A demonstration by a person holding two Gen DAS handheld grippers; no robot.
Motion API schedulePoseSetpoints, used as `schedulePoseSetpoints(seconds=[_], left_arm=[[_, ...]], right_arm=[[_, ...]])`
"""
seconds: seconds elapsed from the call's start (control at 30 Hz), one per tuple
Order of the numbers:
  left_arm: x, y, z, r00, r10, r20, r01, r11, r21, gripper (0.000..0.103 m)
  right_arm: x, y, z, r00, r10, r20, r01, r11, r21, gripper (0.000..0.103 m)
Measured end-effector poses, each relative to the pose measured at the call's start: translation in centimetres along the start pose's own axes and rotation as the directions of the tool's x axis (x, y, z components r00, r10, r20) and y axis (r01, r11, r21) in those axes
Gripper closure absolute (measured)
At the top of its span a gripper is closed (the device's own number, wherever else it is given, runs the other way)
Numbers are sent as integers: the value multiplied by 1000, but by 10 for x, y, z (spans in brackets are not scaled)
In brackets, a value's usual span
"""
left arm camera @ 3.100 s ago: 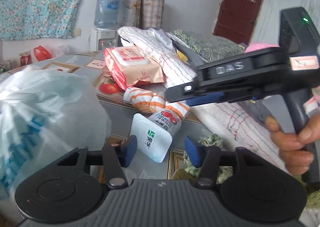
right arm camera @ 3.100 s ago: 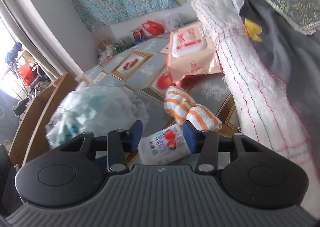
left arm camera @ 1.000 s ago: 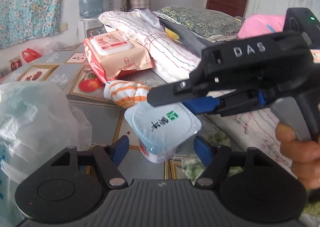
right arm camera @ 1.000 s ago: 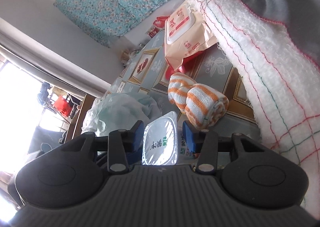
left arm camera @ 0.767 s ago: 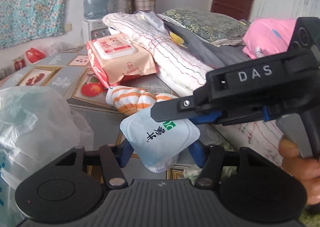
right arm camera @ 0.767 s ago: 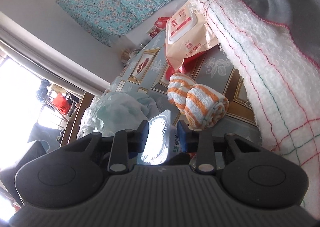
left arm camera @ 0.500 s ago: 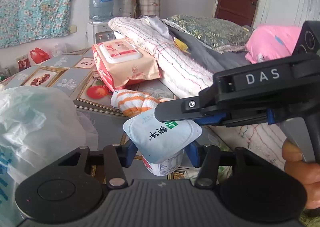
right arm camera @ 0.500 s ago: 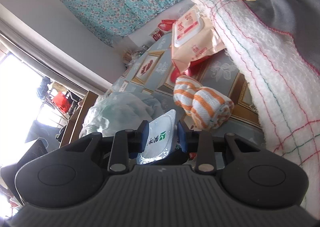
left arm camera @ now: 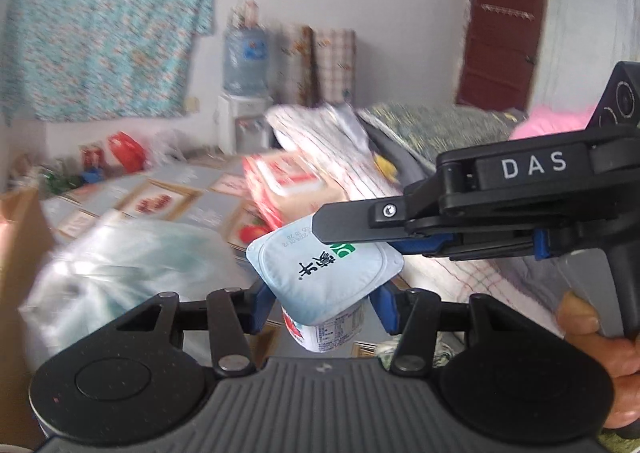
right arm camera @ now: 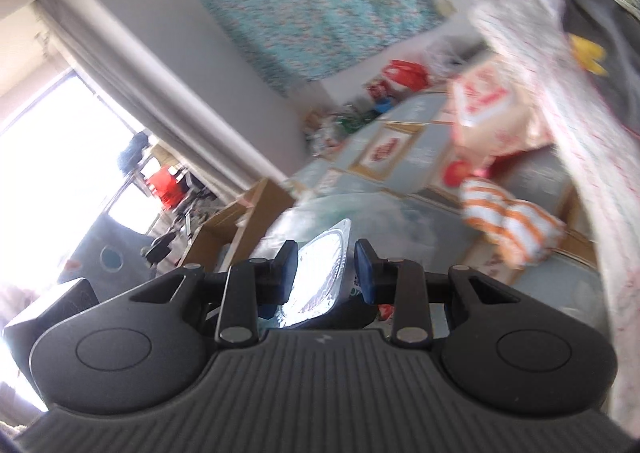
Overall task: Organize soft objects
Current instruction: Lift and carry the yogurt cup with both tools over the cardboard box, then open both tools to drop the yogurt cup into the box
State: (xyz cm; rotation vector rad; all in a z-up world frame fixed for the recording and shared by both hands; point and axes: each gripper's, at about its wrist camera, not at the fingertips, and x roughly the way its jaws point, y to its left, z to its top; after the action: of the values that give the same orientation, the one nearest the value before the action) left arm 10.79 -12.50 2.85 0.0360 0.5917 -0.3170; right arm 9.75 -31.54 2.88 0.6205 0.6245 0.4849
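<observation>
A white yogurt cup (left arm camera: pixel 324 273) with a foil lid and strawberry print hangs in the air, gripped from two sides. My left gripper (left arm camera: pixel 324 303) is shut on the cup's body, a blue pad on each side under the lid. My right gripper (left arm camera: pixel 360 237) reaches in from the right and pinches the lid's rim from above and below. In the right wrist view the cup (right arm camera: pixel 320 281) shows edge-on between the right gripper's (right arm camera: pixel 326 273) closed pads. An orange-striped rolled towel (right arm camera: pixel 512 229) lies on the patterned table (right arm camera: pixel 400 157).
A white plastic bag (left arm camera: pixel 120 265) bulges on the left, beside a cardboard box (left arm camera: pixel 20 253). A wet-wipes pack (left arm camera: pixel 288 181) and a folded white blanket (left arm camera: pixel 320 141) lie behind the cup. A person's hand (left arm camera: pixel 600 353) holds the right gripper's handle. A water dispenser (left arm camera: pixel 246 61) stands at the wall.
My left jaws closed from wide around the cup onto it, and the right jaws tightened on the lid. Both grippers then lifted the cup off the table; the background is blurred.
</observation>
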Motion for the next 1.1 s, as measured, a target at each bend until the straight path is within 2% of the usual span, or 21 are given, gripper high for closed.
schedulePoseSetpoints(seconds=[0.2, 0.33, 0.47, 0.57, 0.6, 0.7, 0.8, 0.9, 1.03, 1.1], left_arm=[[-64, 44, 3, 994, 106, 27, -103, 992, -69, 51], [-108, 91, -1, 977, 213, 12, -210, 971, -113, 51], [-146, 148, -7, 948, 317, -39, -318, 932, -175, 52], [-166, 187, -18, 919, 382, -96, -394, 891, -226, 52], [-170, 199, -22, 917, 382, -113, -398, 888, -228, 52], [-177, 236, -37, 898, 404, -176, -439, 854, -278, 51], [-177, 268, -52, 883, 404, -240, -465, 828, -313, 51], [-175, 291, -67, 869, 402, -288, -484, 813, -325, 51], [-177, 303, -85, 855, 396, -334, -499, 803, -327, 51], [-179, 310, -90, 853, 394, -342, -501, 802, -326, 51]], right_arm=[[27, 72, -1, 991, 95, -98, -102, 993, -66, 71], [72, 126, -6, 962, 177, -206, -199, 976, -90, 71], [132, 182, -18, 904, 251, -346, -297, 951, -87, 71], [181, 221, -32, 855, 262, -448, -329, 941, -78, 70], [198, 231, -37, 837, 262, -480, -336, 939, -73, 70], [244, 254, -56, 780, 259, -569, -337, 941, -34, 70], [286, 264, -74, 730, 247, -638, -318, 948, 4, 69], [321, 266, -92, 687, 249, -683, -285, 957, 62, 69], [348, 257, -108, 643, 257, -722, -247, 961, 123, 69], [358, 251, -112, 630, 259, -732, -233, 962, 141, 69]])
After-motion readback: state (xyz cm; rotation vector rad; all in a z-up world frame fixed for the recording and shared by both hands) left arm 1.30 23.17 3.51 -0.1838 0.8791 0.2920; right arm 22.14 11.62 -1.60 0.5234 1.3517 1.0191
